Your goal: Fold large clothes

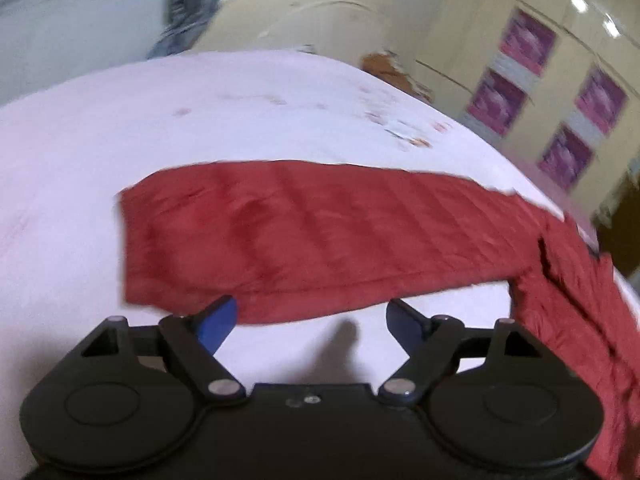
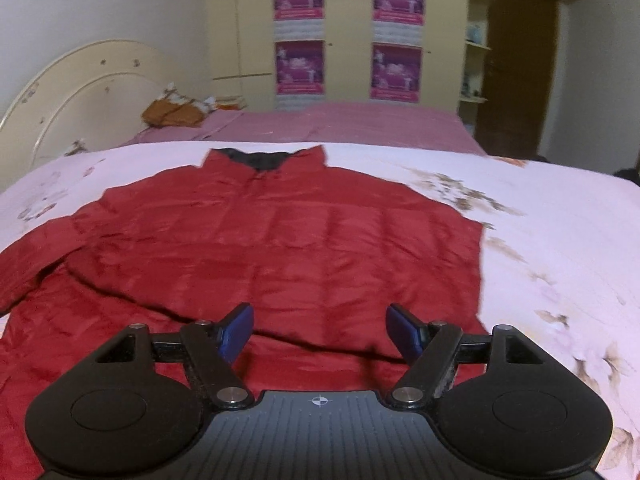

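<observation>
A red padded jacket lies flat on the pale floral bedspread, its dark-lined collar at the far end. My right gripper hovers open over the jacket's near hem, with nothing pinched between its blue pads. In the left wrist view one red sleeve stretches straight across the bedspread and joins the jacket body at the right. My left gripper stands open at the sleeve's near edge, its pads apart and holding nothing.
A cream headboard stands at the left. Beyond the bedspread lies a pink sheet with an orange-brown bundle. A wardrobe with pink posters and a brown door are behind. Grey cloth hangs near the headboard.
</observation>
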A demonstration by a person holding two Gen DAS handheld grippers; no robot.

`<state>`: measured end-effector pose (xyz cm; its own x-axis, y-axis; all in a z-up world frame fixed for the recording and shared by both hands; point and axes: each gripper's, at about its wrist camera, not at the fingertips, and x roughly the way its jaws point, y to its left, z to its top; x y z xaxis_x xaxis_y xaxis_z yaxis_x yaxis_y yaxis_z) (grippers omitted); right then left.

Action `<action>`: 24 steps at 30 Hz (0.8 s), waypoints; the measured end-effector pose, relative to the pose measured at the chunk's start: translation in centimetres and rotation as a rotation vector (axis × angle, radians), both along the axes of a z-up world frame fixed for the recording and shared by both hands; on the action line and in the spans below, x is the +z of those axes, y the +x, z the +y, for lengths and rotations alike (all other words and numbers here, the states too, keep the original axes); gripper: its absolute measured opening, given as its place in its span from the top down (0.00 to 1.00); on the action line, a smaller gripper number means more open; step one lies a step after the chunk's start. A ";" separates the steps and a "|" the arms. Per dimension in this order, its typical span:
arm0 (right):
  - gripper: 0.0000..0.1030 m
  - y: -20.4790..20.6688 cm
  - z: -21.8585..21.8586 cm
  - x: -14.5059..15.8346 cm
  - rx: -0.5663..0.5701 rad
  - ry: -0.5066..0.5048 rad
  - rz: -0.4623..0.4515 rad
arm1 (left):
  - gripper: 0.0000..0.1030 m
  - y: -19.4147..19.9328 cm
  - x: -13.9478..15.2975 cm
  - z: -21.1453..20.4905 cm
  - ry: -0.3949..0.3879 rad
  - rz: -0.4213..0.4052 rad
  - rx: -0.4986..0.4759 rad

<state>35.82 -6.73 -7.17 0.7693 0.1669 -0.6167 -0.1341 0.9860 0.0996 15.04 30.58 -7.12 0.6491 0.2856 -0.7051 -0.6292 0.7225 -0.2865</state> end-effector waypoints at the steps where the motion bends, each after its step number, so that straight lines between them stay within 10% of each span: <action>1: 0.29 0.1 0.3 0.0 0.007 -0.001 0.000 | 0.23 -1.0 -0.2 0.6 -0.039 -0.028 0.044; 7: 0.29 0.5 1.4 0.0 0.029 -0.007 -0.009 | 0.23 -5.0 -2.4 4.6 -0.317 -0.321 0.322; 12: 0.29 0.7 1.3 0.2 0.021 -0.013 -0.016 | 0.39 -3.1 -2.5 5.9 -0.289 -0.343 0.381; 14: 0.29 0.7 1.0 0.3 0.012 -0.011 -0.020 | 0.82 -2.1 -3.0 7.3 -0.300 -0.313 0.405; 24: 0.29 1.1 -2.2 0.4 -0.088 0.028 -0.019 | 0.85 -0.2 -3.0 8.4 -0.316 -0.357 0.379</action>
<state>36.89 -8.97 -6.74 0.7936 0.1147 -0.5976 -0.0489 0.9909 0.1254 14.82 38.97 -10.17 0.7552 0.3553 -0.5508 -0.6514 0.3132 -0.6910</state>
